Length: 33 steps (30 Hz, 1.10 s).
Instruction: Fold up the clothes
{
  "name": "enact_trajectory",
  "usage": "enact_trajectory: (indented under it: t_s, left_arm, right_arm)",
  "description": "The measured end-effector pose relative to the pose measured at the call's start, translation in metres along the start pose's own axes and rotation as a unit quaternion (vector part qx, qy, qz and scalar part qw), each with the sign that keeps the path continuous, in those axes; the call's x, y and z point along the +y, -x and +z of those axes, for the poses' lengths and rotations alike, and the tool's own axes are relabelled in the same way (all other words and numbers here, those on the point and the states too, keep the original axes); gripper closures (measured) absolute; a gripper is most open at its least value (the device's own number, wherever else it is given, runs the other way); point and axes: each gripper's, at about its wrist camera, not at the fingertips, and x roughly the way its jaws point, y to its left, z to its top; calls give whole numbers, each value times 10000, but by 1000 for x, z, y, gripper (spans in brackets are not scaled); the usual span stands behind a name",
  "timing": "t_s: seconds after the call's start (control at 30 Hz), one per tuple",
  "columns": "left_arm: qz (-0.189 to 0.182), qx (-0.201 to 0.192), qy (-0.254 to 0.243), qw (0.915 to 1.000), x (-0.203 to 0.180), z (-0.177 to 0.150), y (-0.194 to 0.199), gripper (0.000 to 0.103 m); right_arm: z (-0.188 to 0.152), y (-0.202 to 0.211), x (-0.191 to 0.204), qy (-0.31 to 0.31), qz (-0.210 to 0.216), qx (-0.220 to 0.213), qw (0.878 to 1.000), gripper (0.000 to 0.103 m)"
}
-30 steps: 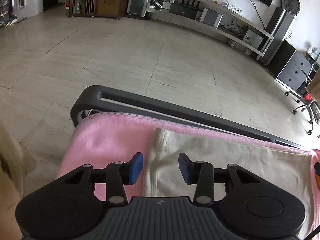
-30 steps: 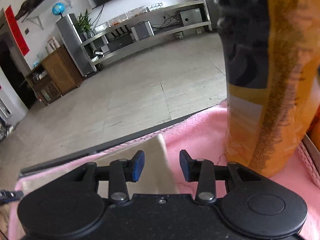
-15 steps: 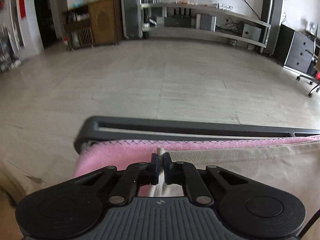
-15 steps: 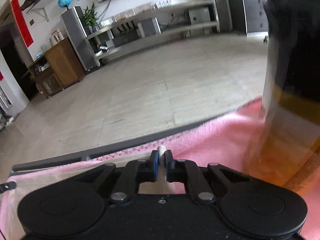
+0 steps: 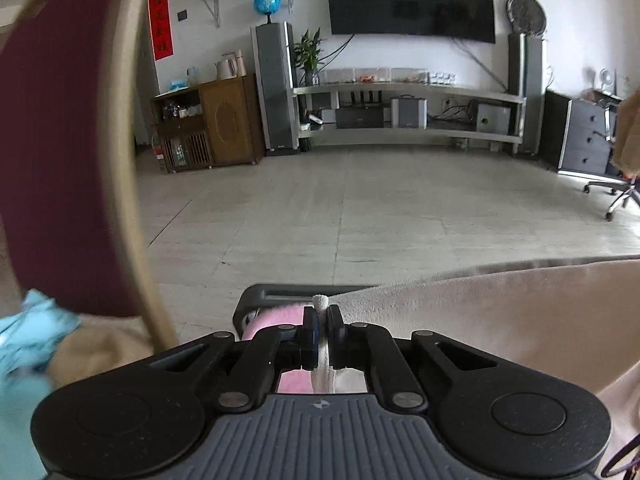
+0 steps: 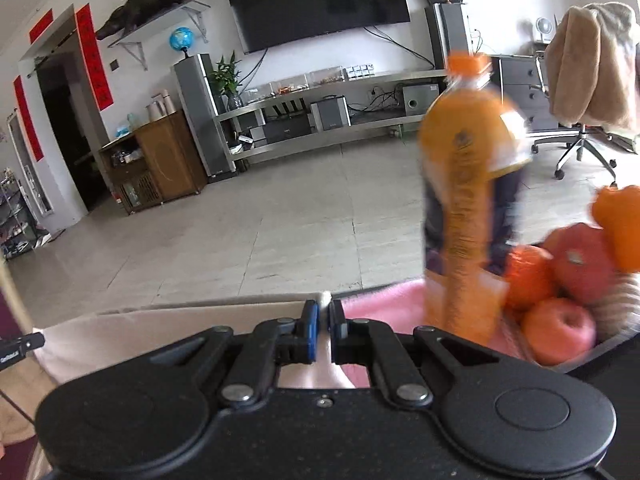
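A beige garment (image 5: 480,312) lies over a pink towel (image 5: 276,316) on a dark table. My left gripper (image 5: 322,312) is shut on the garment's left corner and holds it lifted, the cloth stretching away to the right. My right gripper (image 6: 325,314) is shut on the garment's (image 6: 160,332) right corner, the cloth stretching away to the left. A tuft of fabric pokes out between each pair of jaws.
A maroon chair back (image 5: 68,140) with a tan frame stands close on the left, with light blue cloth (image 5: 28,332) below it. An orange drink bottle (image 6: 464,200) and a basket of apples and oranges (image 6: 560,280) stand right of my right gripper. The table's dark edge (image 5: 272,292) is ahead.
Both grippers closed on the garment's corners, then rose and tilted up, lifting the cloth off the towel. The room now fills both views.
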Motion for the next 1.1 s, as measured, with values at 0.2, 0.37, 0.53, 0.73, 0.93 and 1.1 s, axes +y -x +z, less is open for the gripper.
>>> enact_trajectory:
  t_s: [0.2, 0.37, 0.53, 0.73, 0.93, 1.1]
  left_arm:
    - [-222, 475, 296, 9982, 11, -73, 80, 97]
    - [45, 952, 589, 9937, 19, -148, 110, 97]
    - [224, 1418, 638, 9876, 27, -189, 115, 95]
    - [25, 1607, 966, 9823, 49, -213, 146, 86]
    - [-915, 1653, 2580, 9475, 89, -223, 145, 78]
    - [-1157, 1849, 3332, 9173, 100, -226, 131, 72]
  right_arm:
    - [-53, 92, -11, -223, 23, 371, 9991, 97]
    - [-133, 124, -38, -574, 16, 766, 9954, 97]
    - [-189, 123, -49, -941, -88, 1068, 9898, 97]
    - [-206, 134, -65, -1168, 14, 1246, 9853, 62]
    - [-216, 135, -91, -2226, 528, 1045, 9678, 62]
    - [-221, 122, -99, -2617, 616, 1157, 9562, 62]
